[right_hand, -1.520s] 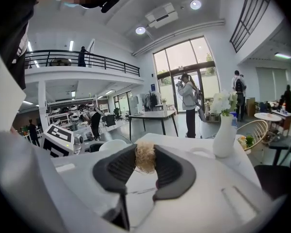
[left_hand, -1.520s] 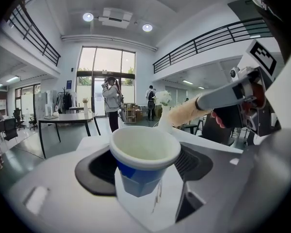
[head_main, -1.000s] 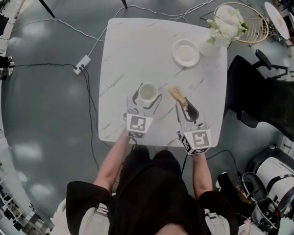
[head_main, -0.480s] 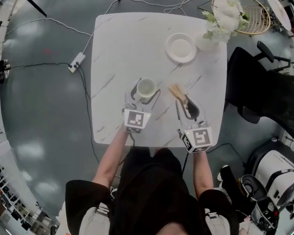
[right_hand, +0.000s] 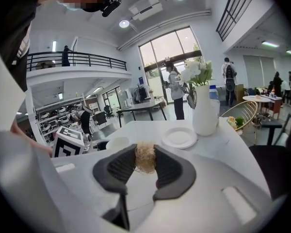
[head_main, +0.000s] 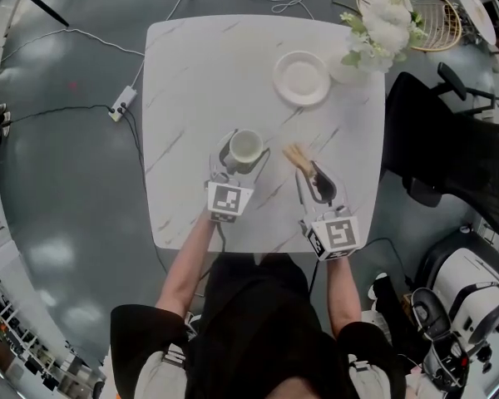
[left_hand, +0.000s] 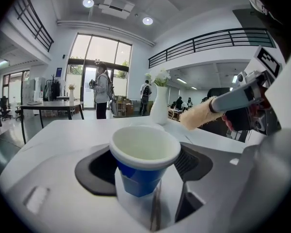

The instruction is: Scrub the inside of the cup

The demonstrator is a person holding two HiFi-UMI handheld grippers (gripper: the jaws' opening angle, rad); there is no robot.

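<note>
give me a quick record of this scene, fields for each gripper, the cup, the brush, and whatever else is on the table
left gripper: shut on the cup, pads on its blue sides
right gripper: shut on the brush, bristles ahead of the jaws
cup: upright, white inside, nothing in it
brush: outside the cup, to its right in the head view, apart from it
table: white marble top
also on table: white plate, white vase with flowers, far right corner

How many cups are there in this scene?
1. The cup, blue outside and white inside, is held between the jaws of the left gripper over the table. No other shows, though the vase might hide one.
</note>
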